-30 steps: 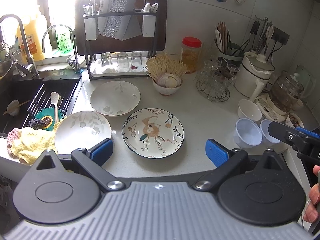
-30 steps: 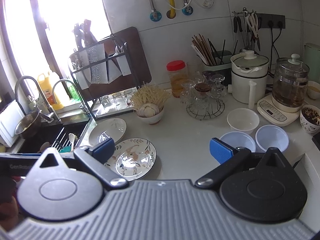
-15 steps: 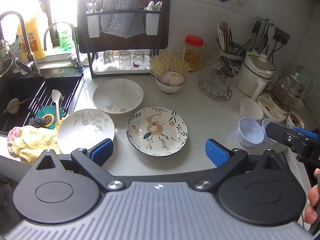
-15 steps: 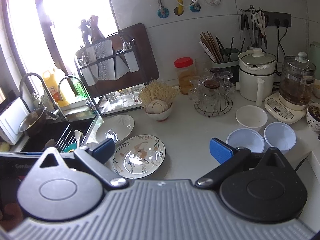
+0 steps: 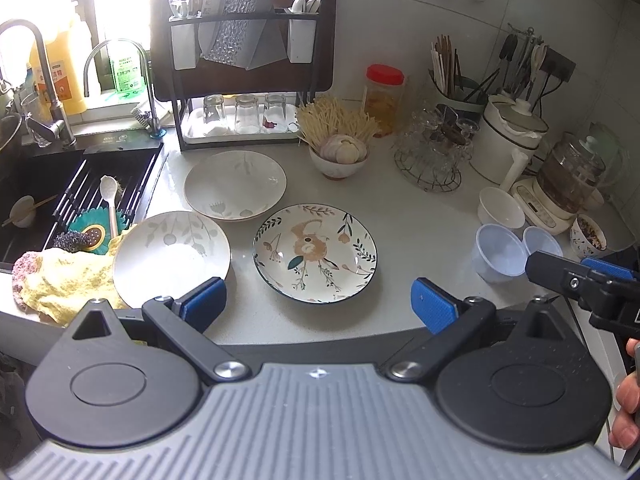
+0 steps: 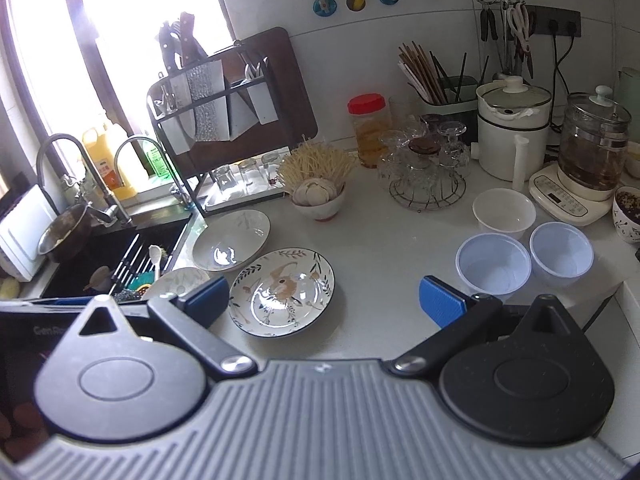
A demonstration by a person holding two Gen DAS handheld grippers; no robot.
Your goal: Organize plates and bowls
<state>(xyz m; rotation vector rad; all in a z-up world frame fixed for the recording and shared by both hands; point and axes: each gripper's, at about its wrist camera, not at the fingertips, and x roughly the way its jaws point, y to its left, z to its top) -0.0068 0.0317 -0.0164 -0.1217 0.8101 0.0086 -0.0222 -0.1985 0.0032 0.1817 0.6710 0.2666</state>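
Both claws are drifting closer, jaws apart and empty: left claw (image 5: 316,300) is lining up the floral plate (image 5: 315,254), right claw (image 6: 324,294) facing the plastic bowls (image 6: 494,264).

Looking like a home kitchen: a white countertop (image 5: 400,208) running along a tiled wall, a dark sink (image 5: 76,184) with taps (image 5: 116,68) sitting far left under a bright window. Standing at the far side: a dish rack (image 5: 244,64) with glasses, a chopstick holder (image 6: 444,92), an electric kettle (image 6: 592,148). Lying nearer: plates (image 5: 316,254) and bowls (image 6: 494,264).
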